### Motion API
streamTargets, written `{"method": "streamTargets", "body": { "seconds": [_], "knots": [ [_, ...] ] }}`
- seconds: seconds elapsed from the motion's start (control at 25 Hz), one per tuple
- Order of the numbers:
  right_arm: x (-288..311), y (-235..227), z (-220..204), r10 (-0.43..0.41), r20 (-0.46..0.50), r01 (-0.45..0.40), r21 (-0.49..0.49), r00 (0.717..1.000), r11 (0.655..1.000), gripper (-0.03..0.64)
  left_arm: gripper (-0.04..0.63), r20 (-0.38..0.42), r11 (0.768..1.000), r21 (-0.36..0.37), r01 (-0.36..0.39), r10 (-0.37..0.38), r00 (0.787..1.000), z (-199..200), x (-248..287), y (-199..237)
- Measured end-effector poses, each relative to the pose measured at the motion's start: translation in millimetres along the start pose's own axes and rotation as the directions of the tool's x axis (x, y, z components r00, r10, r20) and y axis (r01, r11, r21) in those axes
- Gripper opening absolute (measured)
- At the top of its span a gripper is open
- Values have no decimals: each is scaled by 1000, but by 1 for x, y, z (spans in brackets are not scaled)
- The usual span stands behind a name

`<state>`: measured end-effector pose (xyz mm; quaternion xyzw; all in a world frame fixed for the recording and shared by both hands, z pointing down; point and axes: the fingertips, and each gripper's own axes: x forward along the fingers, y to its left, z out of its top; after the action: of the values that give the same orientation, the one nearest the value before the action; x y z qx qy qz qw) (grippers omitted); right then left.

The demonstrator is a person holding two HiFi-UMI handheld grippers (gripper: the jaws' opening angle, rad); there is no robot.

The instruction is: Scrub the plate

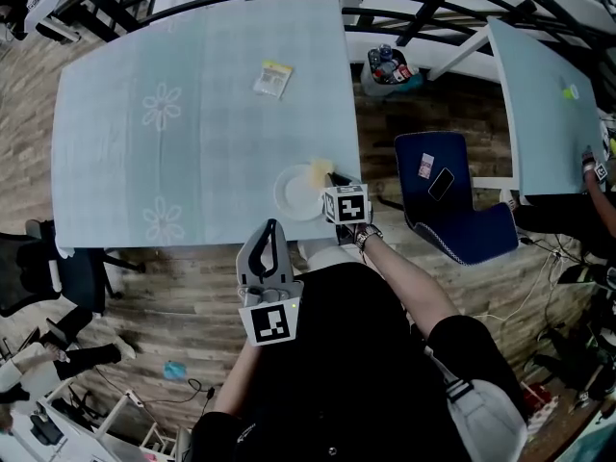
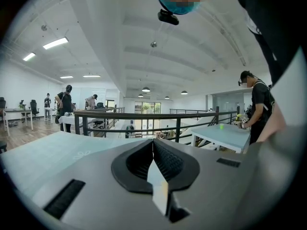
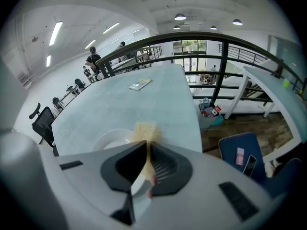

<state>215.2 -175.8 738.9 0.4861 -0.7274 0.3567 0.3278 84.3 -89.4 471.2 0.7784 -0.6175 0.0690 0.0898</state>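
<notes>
1. Task item: the round white plate [image 1: 291, 198] lies on the pale blue cloth-covered table [image 1: 192, 152], close to the near edge and toward its right end.
2. Right gripper [image 3: 146, 146]: jaws clamped on a pale yellow sponge [image 3: 145, 131]. The sponge sticks out past the jaw tips and sits at the plate's far right rim. Whether it presses on the plate cannot be told.
3. Left gripper [image 2: 153, 146]: jaws together, nothing between them. In the head view it is held off the table, just near of the table's near edge and left of the right gripper. It is close to the person's dark-clad torso. Its own view looks level across the room, not at the plate.
4. Other items: a small yellow-and-white packet [image 1: 273, 78] lies on the far part of the table, well apart from the plate. A dark blue chair [image 1: 452, 221] stands on the wooden floor to the right of the table, with a black phone [image 1: 442, 183] on its seat.
</notes>
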Motion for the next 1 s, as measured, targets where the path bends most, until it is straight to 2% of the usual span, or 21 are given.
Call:
{"method": "streamTargets", "body": {
  "seconds": [0.24, 0.36, 0.68, 0.88, 1.0],
  "knots": [
    [-11, -18, 2, -48, 7, 49, -15, 999, 999, 29, 14, 11, 1000, -15, -20, 20, 1000, 0, -5, 5],
    [-19, -12, 11, -34, 32, 35, -17, 999, 999, 29, 14, 15, 999, -16, -32, 32, 999, 1, -6, 9],
    [-20, 36, 15, 83, 32, -81, -72, 996, 994, 29, 14, 14, 997, -19, -70, 71, 997, 1, -11, 13],
    [-12, 79, 7, 187, -4, -186, -115, 982, 976, 29, 14, 22, 995, -14, -100, 100, 995, 1, -16, 18],
    [-7, 95, 0, 217, -25, -218, -137, 976, 966, 29, 14, 20, 993, -14, -117, 117, 993, 0, -22, 20]
  ]
}}
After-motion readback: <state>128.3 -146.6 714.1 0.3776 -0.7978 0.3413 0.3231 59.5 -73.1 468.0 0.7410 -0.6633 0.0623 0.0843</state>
